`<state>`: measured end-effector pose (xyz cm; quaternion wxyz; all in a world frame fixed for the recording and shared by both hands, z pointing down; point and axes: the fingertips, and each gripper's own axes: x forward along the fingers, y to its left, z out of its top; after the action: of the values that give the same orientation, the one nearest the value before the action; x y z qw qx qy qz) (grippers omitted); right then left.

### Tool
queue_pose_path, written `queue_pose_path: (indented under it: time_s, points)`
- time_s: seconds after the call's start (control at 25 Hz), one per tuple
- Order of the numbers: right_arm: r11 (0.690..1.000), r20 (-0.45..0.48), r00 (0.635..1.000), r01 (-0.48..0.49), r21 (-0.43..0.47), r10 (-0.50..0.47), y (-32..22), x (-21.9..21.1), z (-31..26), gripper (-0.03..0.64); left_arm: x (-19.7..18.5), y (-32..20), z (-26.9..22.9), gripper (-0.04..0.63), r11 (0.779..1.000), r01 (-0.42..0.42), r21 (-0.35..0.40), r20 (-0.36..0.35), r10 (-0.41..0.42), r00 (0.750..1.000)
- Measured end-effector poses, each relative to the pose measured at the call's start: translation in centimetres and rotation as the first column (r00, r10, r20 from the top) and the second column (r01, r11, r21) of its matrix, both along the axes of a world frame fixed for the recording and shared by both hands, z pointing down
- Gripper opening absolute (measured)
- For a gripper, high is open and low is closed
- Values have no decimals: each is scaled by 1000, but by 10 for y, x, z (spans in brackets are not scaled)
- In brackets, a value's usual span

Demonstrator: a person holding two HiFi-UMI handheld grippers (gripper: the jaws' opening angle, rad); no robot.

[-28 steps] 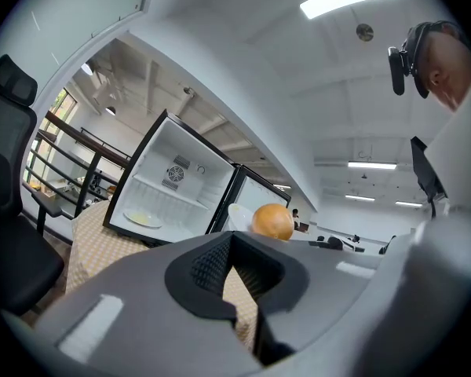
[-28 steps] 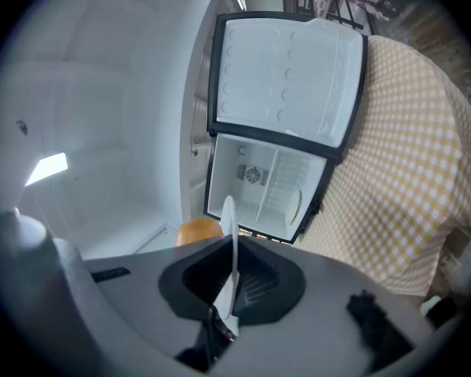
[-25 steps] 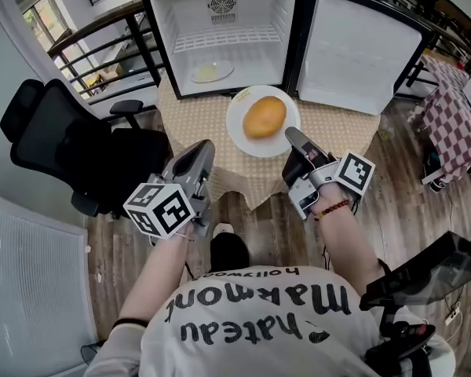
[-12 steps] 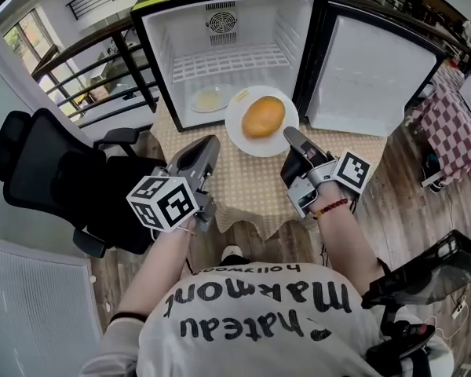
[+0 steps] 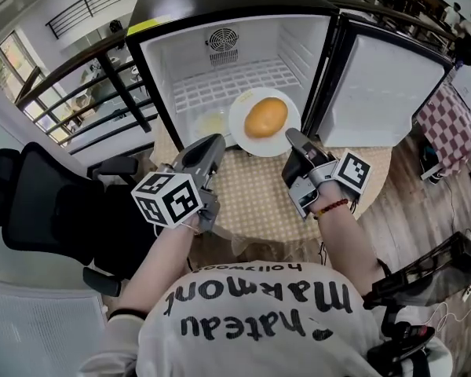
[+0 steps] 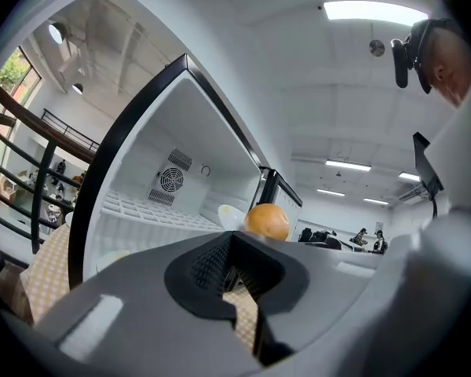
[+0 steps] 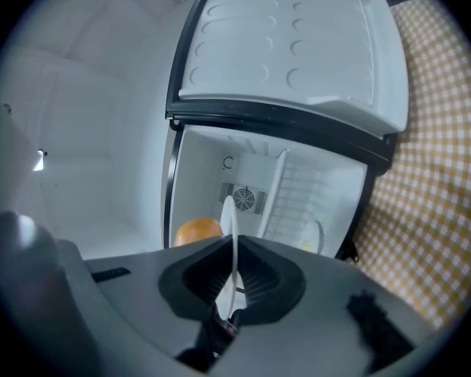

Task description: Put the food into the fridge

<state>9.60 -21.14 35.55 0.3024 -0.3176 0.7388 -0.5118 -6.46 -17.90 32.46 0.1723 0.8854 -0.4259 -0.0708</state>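
A round golden bun (image 5: 265,117) lies on a white plate (image 5: 240,119). My right gripper (image 5: 293,137) is shut on the plate's near rim and holds it level at the mouth of the open fridge (image 5: 228,69). In the right gripper view the plate (image 7: 234,210) shows edge-on between the jaws, with the bun (image 7: 198,230) beside it. My left gripper (image 5: 213,142) hangs to the plate's left, shut with nothing in it. In the left gripper view the bun (image 6: 267,220) shows beyond the jaws.
The fridge has a white wire shelf (image 5: 235,81), and a second pale plate (image 5: 211,122) lies on its floor. Its door (image 5: 388,73) stands open to the right. A table with a checked cloth (image 5: 255,199) is below the grippers. A black office chair (image 5: 43,203) is at the left.
Both grippers have moved forward toward the fridge, the right one taking the plate and bun with it. The plate now hangs at the fridge's opening instead of over the table.
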Motion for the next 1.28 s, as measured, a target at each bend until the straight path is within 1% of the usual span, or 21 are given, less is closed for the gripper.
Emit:
queue_pose_path:
  time_s: [0.2,0.32,0.44,0.6,0.88,1.08,1.28]
  points:
    - [998,15,998,-58,-36,58,-16,-5,6,23,-10,-25,-1,5,999,-53,-1,-7,53,999]
    - [995,3,996,-85,-53,85,-24,-5,10,23,-15,-39,-2,5,997,-76,1,-28,76,997]
    - [992,-4,995,-104,-71,104,-34,-4,15,23,-16,-49,4,5,996,-89,-7,-29,88,996]
    - [987,3,992,-123,-99,124,-47,-3,21,23,-18,-58,12,5,996,-90,-25,-22,89,996]
    - [984,-9,993,-116,-133,116,-71,-6,28,23,-16,-76,16,5,997,-72,-42,-5,72,997]
    - [978,4,993,-118,-173,120,-83,-5,32,23,-9,-88,21,5,997,-56,-60,3,56,998]
    - [970,-13,988,-154,-188,155,-95,-1,33,23,-2,-99,26,5,996,-56,-73,21,58,998]
